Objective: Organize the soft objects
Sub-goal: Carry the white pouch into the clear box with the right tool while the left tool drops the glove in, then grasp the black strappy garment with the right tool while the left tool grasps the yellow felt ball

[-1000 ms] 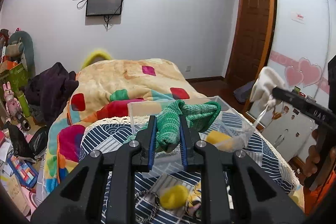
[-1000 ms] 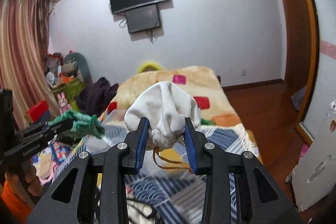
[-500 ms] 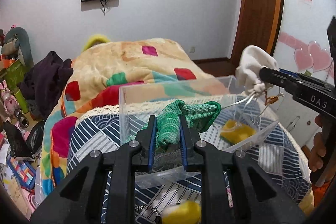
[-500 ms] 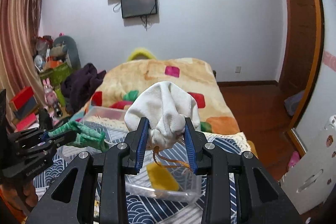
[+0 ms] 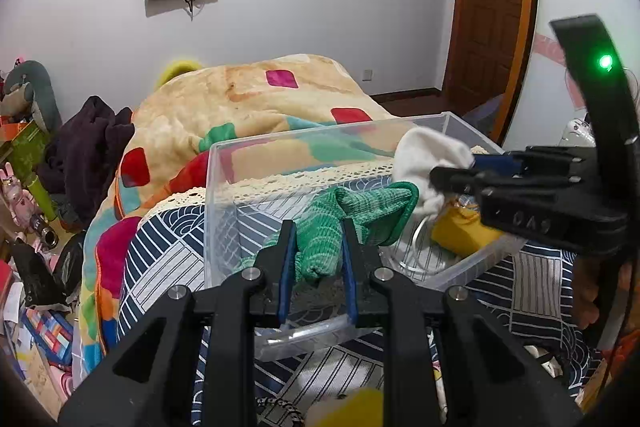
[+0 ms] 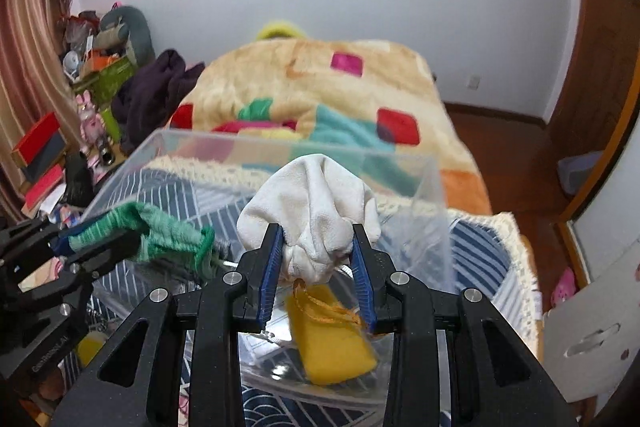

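Note:
My left gripper (image 5: 317,227) holds a green knitted cloth (image 5: 360,207) just above the open clear plastic bin (image 5: 224,187). Its jaws are opening slightly, and the cloth still sits between the blue pads. My right gripper (image 6: 318,231) is shut on a bunched white drawstring pouch (image 6: 316,195), over the bin's right half. An orange cord dangles from the pouch. A yellow sponge (image 6: 332,339) lies on the bin floor under the pouch. In the left wrist view the right gripper (image 5: 456,167) and the pouch (image 5: 428,155) are close beside the green cloth.
The bin stands on a blue-and-white patterned cover (image 5: 160,259) with a lace edge. Behind it lies a bed with a colourful blanket (image 5: 256,99). A yellow soft thing (image 5: 352,407) lies near the front edge. Dark clothes (image 5: 88,147) and clutter fill the left side; a wooden door (image 5: 488,7) is at the right.
Both grippers have come forward and down with their cloths and now hang over the bin. The right gripper with the white pouch has drawn close to the green cloth.

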Demonstrator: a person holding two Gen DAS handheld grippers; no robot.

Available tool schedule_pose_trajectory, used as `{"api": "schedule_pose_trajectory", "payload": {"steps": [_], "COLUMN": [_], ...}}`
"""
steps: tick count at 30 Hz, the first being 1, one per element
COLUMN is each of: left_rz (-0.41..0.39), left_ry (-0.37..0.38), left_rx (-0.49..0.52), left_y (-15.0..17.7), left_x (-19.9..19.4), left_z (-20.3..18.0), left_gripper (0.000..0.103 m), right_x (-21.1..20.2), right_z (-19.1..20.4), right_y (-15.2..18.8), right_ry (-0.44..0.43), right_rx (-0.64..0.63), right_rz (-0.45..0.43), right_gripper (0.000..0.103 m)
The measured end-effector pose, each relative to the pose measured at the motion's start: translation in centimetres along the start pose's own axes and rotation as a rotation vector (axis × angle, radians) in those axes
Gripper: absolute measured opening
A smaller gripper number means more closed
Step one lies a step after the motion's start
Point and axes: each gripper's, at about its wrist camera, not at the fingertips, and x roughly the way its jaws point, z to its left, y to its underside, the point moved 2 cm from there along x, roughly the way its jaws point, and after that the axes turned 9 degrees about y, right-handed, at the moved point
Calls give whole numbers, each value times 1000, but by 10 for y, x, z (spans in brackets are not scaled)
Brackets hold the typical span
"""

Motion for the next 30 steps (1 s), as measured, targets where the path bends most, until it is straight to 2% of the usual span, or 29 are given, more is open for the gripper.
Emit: {"api": "schedule_pose_trajectory", "payload": {"steps": [2, 4, 8, 10, 12, 17, 24, 30], "left_rz": [11, 16, 19, 13, -1, -58, -156, -154], "left_ry": [16, 26, 35, 50, 63, 70, 40, 47], "left_rx": [-7, -9, -4, -14, -21, -16, -7, -3], "left_y": [1, 2, 3, 3, 0, -8, -6, 8], "left_x": [0, 0, -5, -10, -18, -44, -92, -108], "left_z": [1, 0, -2, -3, -3, -6, -9, -10], "left_gripper": [30, 43, 49, 55, 58, 62, 68, 72], "right_x": [3, 3, -3, -10, -16, -40, -79, -106], "right_z": [2, 4, 7, 8, 9, 8, 2, 5], "right_y": [3, 5, 4, 4, 1, -5, -7, 7], "right_ry": [2, 14, 21, 34, 49, 46, -4, -8], "right_rx": [-12, -29, -45, -57, -70, -65, -1, -4], "right_rz": [17, 19, 6, -12, -35, -119, -207, -272], "right_gripper": [33, 34, 40, 44, 48, 70, 71, 77]}}
